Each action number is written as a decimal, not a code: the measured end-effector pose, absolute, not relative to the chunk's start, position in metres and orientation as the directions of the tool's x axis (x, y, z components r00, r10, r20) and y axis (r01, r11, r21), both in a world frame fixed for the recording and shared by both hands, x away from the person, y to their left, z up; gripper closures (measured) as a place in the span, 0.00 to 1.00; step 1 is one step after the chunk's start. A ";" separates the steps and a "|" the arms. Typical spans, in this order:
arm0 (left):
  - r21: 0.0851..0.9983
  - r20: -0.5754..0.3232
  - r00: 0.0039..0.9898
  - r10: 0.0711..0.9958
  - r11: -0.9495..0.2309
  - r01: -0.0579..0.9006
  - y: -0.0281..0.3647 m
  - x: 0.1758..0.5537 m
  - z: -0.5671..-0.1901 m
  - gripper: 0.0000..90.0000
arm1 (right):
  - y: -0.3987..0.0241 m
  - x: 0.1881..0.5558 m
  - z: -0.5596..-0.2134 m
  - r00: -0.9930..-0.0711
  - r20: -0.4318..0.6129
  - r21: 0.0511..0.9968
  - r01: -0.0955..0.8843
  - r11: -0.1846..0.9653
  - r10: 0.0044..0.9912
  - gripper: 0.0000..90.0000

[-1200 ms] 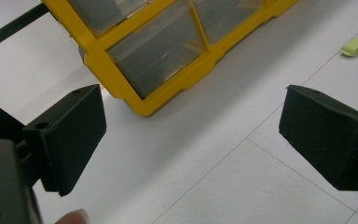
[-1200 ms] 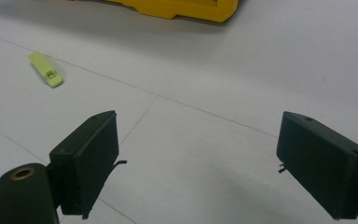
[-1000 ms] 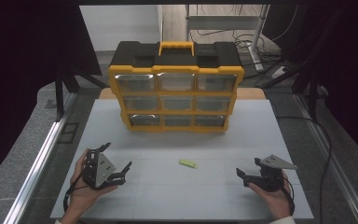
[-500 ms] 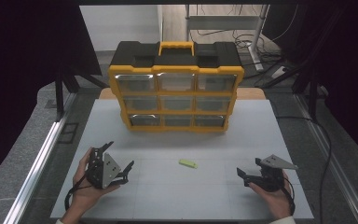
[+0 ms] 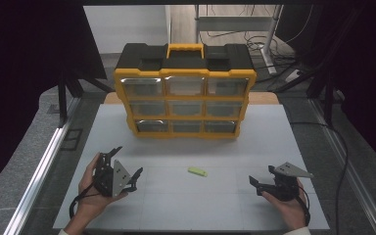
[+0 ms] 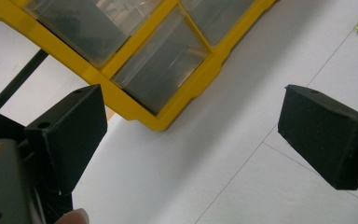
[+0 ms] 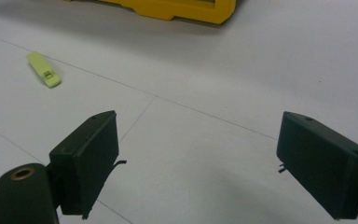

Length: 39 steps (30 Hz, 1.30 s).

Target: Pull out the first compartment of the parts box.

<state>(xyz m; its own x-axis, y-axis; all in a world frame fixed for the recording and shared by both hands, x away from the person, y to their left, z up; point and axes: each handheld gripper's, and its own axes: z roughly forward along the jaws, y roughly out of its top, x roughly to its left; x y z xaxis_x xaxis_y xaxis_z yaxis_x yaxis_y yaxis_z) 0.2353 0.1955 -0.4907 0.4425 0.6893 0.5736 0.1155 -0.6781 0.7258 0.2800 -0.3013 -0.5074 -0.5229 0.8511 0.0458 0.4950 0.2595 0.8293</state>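
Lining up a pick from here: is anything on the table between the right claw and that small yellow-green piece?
Nothing visible. The right claw is open, and bare white table lies between it and the yellow-green piece. The yellow drawer organizer stands farther back, off that line.

A yellow-framed organiser (image 5: 184, 103) with a black top, a yellow handle and clear, grey-tinted drawers stood on a white table (image 5: 191, 196) ruled with thin grey grid lines. A small lime-green piece (image 5: 197, 171) lay on the white surface. Both the left gripper (image 5: 126, 166) and the right gripper (image 5: 260, 182) were black, each carrying a grey plate.
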 end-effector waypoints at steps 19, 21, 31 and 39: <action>0.670 0.634 0.440 0.636 -0.736 0.099 0.183 0.246 -0.488 0.10 | -0.302 0.280 -0.508 -0.518 0.045 0.828 0.497 0.258 0.854 0.14; 0.670 0.633 0.442 0.636 -0.736 0.098 0.182 0.247 -0.488 0.10 | -0.302 0.280 -0.508 -0.518 0.046 0.828 0.498 0.257 0.854 0.14; 0.674 0.632 0.437 0.640 -0.732 0.097 0.183 0.250 -0.484 0.10 | -0.302 0.280 -0.508 -0.515 0.046 0.826 0.501 0.257 0.856 0.14; 0.673 0.641 0.427 0.638 -0.734 0.086 0.180 0.253 -0.479 0.10 | -0.302 0.280 -0.508 -0.513 0.047 0.825 0.503 0.255 0.857 0.15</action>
